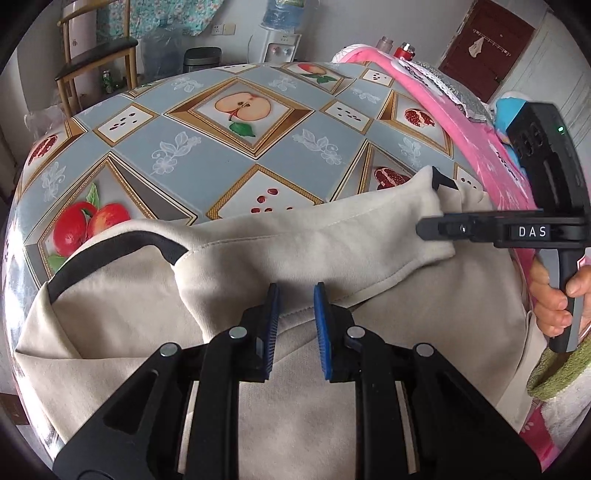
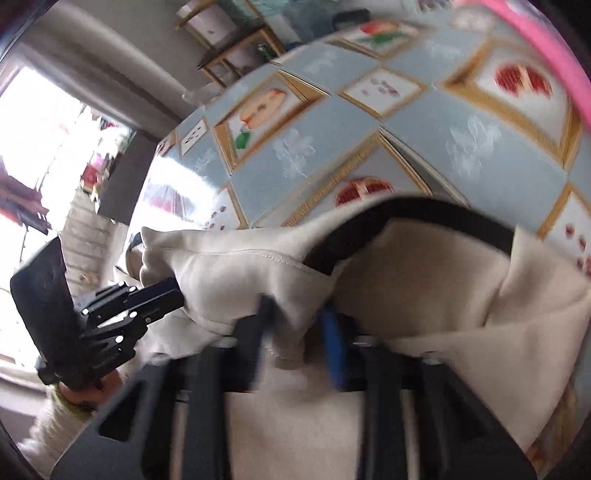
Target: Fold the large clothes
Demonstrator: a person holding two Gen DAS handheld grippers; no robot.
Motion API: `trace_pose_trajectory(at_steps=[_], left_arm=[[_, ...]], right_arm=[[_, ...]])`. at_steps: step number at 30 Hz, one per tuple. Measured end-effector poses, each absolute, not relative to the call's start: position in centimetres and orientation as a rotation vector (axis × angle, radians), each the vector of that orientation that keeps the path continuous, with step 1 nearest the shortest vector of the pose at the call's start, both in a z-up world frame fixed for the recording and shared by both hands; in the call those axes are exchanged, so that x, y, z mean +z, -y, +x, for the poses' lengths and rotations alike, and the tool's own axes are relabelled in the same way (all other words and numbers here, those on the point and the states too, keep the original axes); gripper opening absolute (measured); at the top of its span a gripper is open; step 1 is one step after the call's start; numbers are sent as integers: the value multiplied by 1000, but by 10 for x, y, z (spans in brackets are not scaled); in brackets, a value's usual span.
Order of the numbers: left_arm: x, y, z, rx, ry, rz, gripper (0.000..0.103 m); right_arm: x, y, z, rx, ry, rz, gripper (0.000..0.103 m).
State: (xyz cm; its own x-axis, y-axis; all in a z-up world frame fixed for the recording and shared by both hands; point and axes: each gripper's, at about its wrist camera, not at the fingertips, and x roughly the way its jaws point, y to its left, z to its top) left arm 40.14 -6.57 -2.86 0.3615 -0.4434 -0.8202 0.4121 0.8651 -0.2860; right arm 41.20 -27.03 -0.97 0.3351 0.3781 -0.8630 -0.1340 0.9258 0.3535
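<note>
A large cream garment (image 1: 295, 350) with a black neckline trim (image 1: 122, 243) lies on the table, partly folded; it also shows in the right wrist view (image 2: 443, 332). My left gripper (image 1: 295, 295) is open, its blue pads hovering just above a sleeve seam, holding nothing. My right gripper (image 2: 299, 321) is shut on a fold of the cream sleeve (image 2: 291, 328); the view is blurred. In the left wrist view the right gripper (image 1: 436, 218) grips the sleeve's cuff end at the right. In the right wrist view the left gripper (image 2: 177, 291) is at the left beside the cloth.
The table wears a blue-grey oilcloth (image 1: 221, 155) with fruit pictures. A pink cloth (image 1: 461, 122) runs along the right edge. A wooden chair (image 1: 96, 55), a bin (image 1: 201, 59) and a water dispenser (image 1: 280, 33) stand behind the table.
</note>
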Motion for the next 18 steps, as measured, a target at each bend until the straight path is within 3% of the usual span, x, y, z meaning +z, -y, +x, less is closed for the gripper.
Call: trace_pose_trajectory(at_steps=[5,7,9,10,18], left_arm=[[-28,71,401,-557,-1061,-30,18],[-28,70,398,-558,-1057,-21,18],[-28,70,396,-562,-1054,-12,18],[-28,70,396,-564,-1052,-8,18],[-29,68,395,-571,-1042,-19,18]], right_arm=[[-18,239,412,253,-1163,-85,11],[-17,240,408,236,-1128,-157,18],[-12,248,403,174,-1124,-182,41],[-5,254,398,141,-1114,-180,43],[26,232,379,227,-1017,-57,44]])
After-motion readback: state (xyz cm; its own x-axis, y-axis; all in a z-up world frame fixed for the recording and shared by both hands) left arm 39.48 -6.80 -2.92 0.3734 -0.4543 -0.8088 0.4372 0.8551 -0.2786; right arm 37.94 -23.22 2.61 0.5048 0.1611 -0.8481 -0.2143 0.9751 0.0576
